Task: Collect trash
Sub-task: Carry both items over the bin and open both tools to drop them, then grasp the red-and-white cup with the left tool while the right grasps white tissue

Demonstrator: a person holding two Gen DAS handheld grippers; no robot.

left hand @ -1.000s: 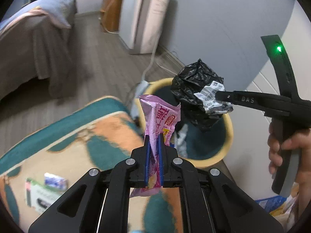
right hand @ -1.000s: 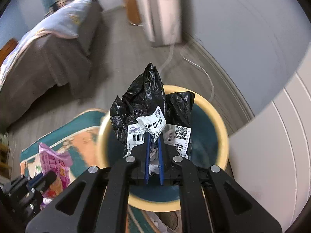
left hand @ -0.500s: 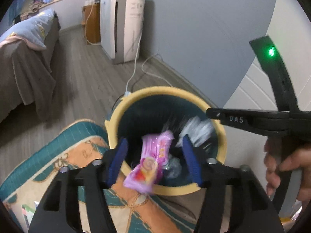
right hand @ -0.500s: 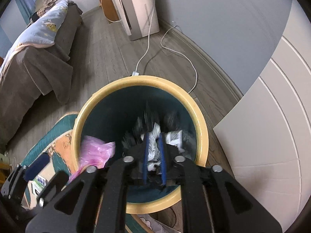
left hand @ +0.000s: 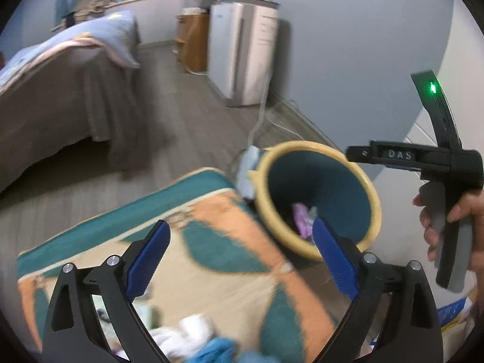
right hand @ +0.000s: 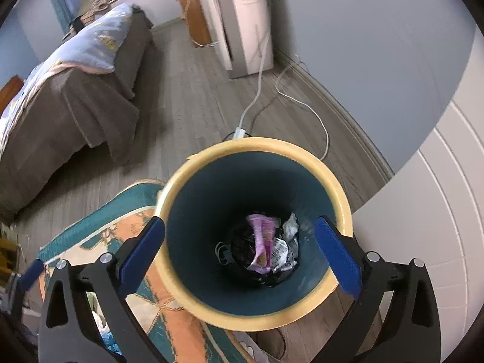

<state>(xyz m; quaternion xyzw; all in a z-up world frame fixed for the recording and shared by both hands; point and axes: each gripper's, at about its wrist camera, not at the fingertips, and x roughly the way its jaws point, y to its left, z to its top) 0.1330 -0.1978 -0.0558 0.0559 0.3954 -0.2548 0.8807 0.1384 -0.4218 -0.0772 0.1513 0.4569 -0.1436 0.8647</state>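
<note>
A round bin with a yellow rim [right hand: 266,143] and dark teal inside stands on the floor by the wall; it also shows in the left wrist view [left hand: 305,146]. At its bottom lie a pink snack wrapper [right hand: 263,242], a black plastic bag [right hand: 242,251] and crumpled white labels [right hand: 286,249]. My right gripper [right hand: 239,251] is open and empty above the bin mouth. My left gripper [left hand: 240,257] is open and empty over the rug, left of the bin. White and blue crumpled pieces [left hand: 193,335] lie blurred on the rug below it.
A teal, orange and cream rug [left hand: 211,242] lies left of the bin. A bed with a brown cover [right hand: 60,96] is at the left. A white appliance [right hand: 245,15] with cables [right hand: 302,103] stands by the grey wall. A white panel [right hand: 423,211] is right of the bin.
Both grippers opened. The pink wrapper and the black bag with labels dropped to the bottom of the bin. My left gripper swung back left over the rug.
</note>
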